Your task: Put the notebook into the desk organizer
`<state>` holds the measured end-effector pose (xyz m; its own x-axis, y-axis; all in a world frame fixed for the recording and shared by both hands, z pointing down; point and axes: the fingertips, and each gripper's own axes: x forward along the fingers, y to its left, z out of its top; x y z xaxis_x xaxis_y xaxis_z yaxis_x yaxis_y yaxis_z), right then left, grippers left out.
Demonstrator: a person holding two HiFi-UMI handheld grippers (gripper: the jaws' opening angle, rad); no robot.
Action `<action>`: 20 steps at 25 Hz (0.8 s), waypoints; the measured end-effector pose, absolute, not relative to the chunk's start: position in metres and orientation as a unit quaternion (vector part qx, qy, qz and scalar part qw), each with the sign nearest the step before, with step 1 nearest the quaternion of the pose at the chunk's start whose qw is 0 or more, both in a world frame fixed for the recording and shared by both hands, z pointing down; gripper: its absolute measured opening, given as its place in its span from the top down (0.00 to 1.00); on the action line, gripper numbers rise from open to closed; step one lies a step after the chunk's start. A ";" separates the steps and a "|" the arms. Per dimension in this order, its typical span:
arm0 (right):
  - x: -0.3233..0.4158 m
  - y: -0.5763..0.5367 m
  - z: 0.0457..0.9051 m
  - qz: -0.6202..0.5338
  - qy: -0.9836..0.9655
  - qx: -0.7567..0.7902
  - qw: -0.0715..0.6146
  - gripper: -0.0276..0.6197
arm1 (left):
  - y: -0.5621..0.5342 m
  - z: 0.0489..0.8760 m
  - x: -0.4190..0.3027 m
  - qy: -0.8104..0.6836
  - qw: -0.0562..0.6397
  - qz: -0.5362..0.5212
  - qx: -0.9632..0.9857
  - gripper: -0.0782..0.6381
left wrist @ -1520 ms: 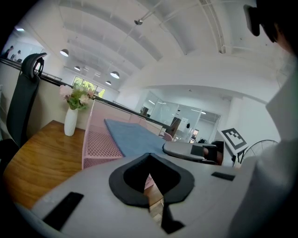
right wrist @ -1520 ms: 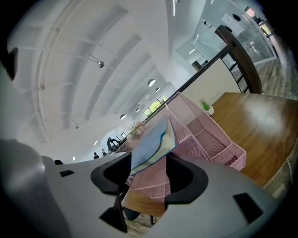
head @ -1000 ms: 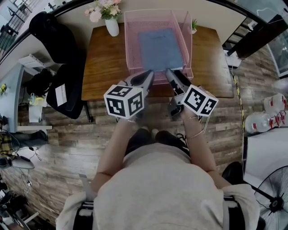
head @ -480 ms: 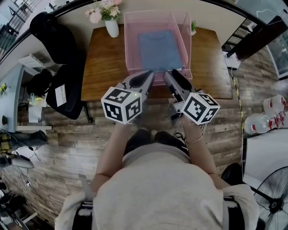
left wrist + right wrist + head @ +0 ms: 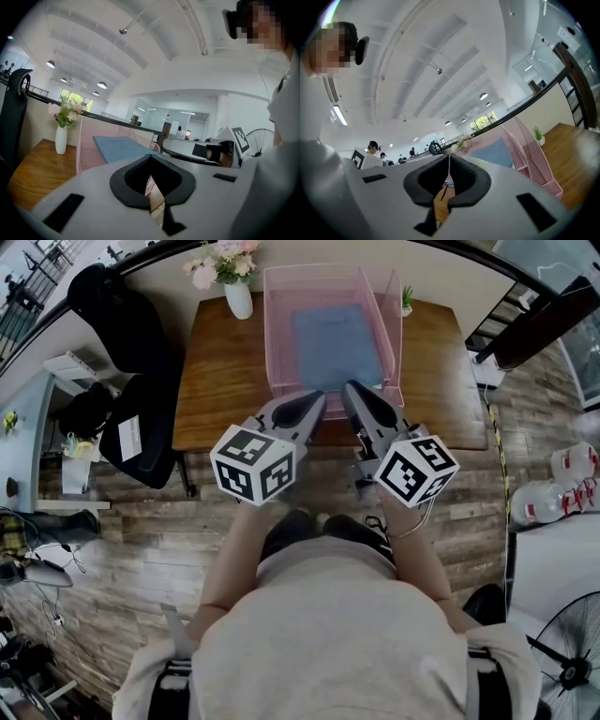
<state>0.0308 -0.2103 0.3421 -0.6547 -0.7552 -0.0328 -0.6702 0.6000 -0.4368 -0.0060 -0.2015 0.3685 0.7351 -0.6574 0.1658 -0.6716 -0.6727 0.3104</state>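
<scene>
The notebook [image 5: 337,345], a flat rectangle with a matte blue cover, is lying inside the organizer [image 5: 277,343]. The organizer is a pink, box-shaped tray of fine mesh, and it is standing at the back of the counter [image 5: 220,381], whose top is showing warm brown wood grain. A smooth white vase [image 5: 238,298] holding pale flowers [image 5: 220,259] is standing just beside the tray's left wall. Both tongs are hovering side by side over the counter's near edge, in front of the tray, with their grey moulded shells tapering toward it. The left tongs [image 5: 317,399] are holding their dark pads together on nothing. The right tongs [image 5: 349,388] have just been closing and are now meeting pad to pad, with nothing between them.
</scene>
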 end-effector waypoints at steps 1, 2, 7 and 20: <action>0.030 -0.209 0.341 -0.189 0.890 -0.402 0.104 0.95 | -0.200 0.368 -0.005 -0.361 0.177 0.019 0.916 0.87; 0.028 -0.209 0.340 -0.182 0.892 -0.401 0.100 0.95 | -0.199 0.368 -0.004 -0.359 0.176 0.018 0.916 0.87; 0.025 -0.205 0.341 -0.167 0.900 -0.396 0.079 0.94 | -0.199 0.370 -0.002 -0.367 0.173 0.032 0.914 0.87; 0.021 -0.202 0.348 -0.156 0.899 -0.405 0.055 0.94 | -0.206 0.369 -0.015 -0.396 0.180 0.023 0.900 0.88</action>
